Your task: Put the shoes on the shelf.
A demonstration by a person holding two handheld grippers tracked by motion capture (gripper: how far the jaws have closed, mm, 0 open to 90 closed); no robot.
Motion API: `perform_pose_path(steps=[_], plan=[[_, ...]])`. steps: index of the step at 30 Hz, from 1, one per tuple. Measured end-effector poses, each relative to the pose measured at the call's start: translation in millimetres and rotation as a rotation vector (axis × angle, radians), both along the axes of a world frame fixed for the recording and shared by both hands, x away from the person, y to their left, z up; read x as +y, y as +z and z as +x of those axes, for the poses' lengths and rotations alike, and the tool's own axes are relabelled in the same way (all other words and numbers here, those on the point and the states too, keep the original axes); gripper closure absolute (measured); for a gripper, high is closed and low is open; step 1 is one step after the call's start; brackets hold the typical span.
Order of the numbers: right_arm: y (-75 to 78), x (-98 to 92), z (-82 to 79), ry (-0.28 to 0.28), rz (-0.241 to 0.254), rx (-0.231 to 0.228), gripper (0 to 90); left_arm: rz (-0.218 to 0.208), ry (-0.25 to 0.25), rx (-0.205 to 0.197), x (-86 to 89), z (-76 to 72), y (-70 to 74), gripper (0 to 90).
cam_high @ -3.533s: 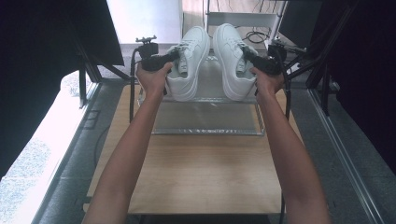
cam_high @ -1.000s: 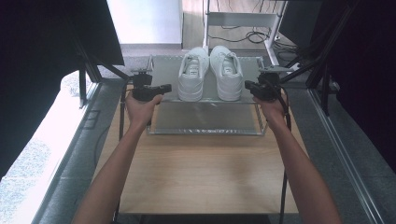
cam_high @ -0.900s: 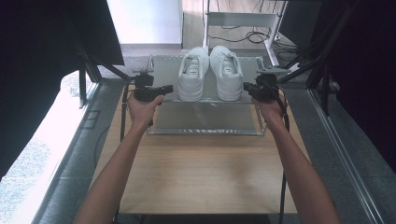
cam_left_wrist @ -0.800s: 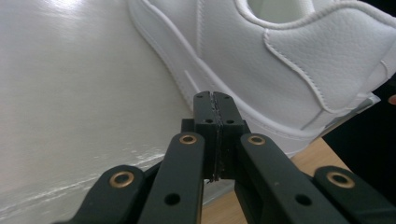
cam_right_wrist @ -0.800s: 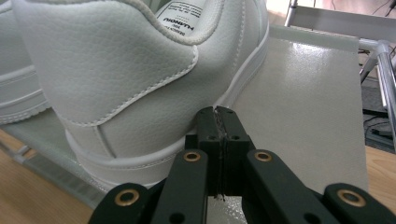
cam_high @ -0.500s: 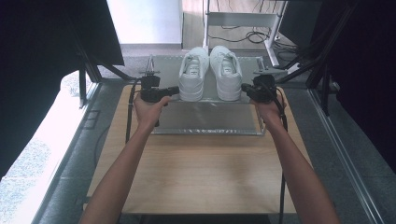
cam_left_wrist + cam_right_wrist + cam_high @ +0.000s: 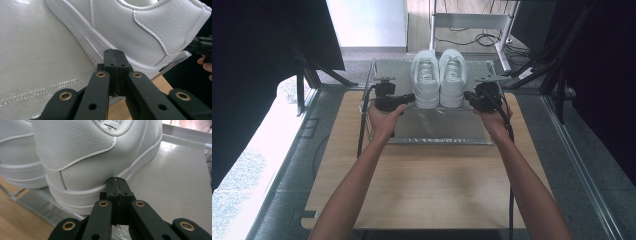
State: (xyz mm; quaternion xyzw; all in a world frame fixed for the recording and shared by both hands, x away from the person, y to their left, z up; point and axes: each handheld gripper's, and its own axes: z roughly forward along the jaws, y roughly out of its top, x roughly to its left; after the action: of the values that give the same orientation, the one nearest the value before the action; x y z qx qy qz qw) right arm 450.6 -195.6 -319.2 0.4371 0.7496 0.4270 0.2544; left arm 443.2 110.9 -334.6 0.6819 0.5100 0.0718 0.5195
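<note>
Left hand-held gripper [image 7: 408, 98] has its jaws pressed together with nothing between them, tips just beside the outer sole of the left white shoe [image 7: 425, 78]; in the left gripper view [image 7: 115, 53] the closed tips sit right at the sole edge near the heel, touching or not unclear. Right hand-held gripper [image 7: 469, 96] also has jaws together and empty, tips at the heel side of the right white shoe [image 7: 452, 76]; in the right gripper view [image 7: 117, 181] they meet the sole line under the heel, contact hard to tell. The two shoes stand side by side, touching or nearly so, between the two hand-held grippers, toes pointing away from the person. They rest on a shiny metal tray [image 7: 437, 125] raised over the wooden desk [image 7: 432, 185]. Each hand grips its tool body from behind, forearms coming in from below.
</note>
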Motion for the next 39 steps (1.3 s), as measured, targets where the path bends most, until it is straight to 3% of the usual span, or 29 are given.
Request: perform_pose_path(steps=[3, 9, 12, 15, 18, 21, 24, 28, 33, 39], plan=[[-1.3, -2.8, 0.0, 0.017, 0.020, 0.006, 90.0, -0.028, -0.014, 0.008, 5.0, 0.9, -2.6, 89.5], [-3.0, -5.3, 0.1, 0.028, 0.028, -0.005, 88.6, 0.021, -0.008, -0.038, 7.6, 1.1, -2.6, 78.4], [-4.3, -8.2, -1.3, 0.006, 0.026, -0.026, 75.2, 0.024, 0.021, -0.069, 11.7, -2.7, -0.7, 70.8], [-2.1, -12.6, -7.6, -0.008, 0.049, -0.052, 68.9, 0.031, 0.037, -0.099, 16.2, -13.1, 2.0, 65.4], [2.2, -16.0, -19.6, -0.015, 0.079, -0.088, 58.7, 0.043, 0.036, -0.121, 18.9, -26.1, 1.5, 61.7], [2.2, -18.2, -33.5, -0.004, 0.077, -0.111, 53.3, 0.038, 0.018, -0.132, 21.8, -40.0, -0.3, 59.9], [-1.1, -23.7, -48.1, 0.002, 0.107, -0.125, 52.0, 0.032, 0.000, -0.145, 24.8, -52.9, -3.6, 58.0], [-9.0, -32.8, -66.6, 0.033, 0.145, -0.131, 51.2, 0.061, -0.015, -0.172, 25.8, -68.3, -14.3, 55.9], [-30.3, -46.0, -91.5, 0.048, 0.153, -0.157, 48.7, 0.063, -0.047, -0.174, 28.9, -89.9, -31.3, 54.0], [-55.5, -63.1, -116.8, 0.040, 0.184, -0.124, 47.8, 0.074, -0.083, -0.150, 31.7, -116.6, -55.3, 52.5]])
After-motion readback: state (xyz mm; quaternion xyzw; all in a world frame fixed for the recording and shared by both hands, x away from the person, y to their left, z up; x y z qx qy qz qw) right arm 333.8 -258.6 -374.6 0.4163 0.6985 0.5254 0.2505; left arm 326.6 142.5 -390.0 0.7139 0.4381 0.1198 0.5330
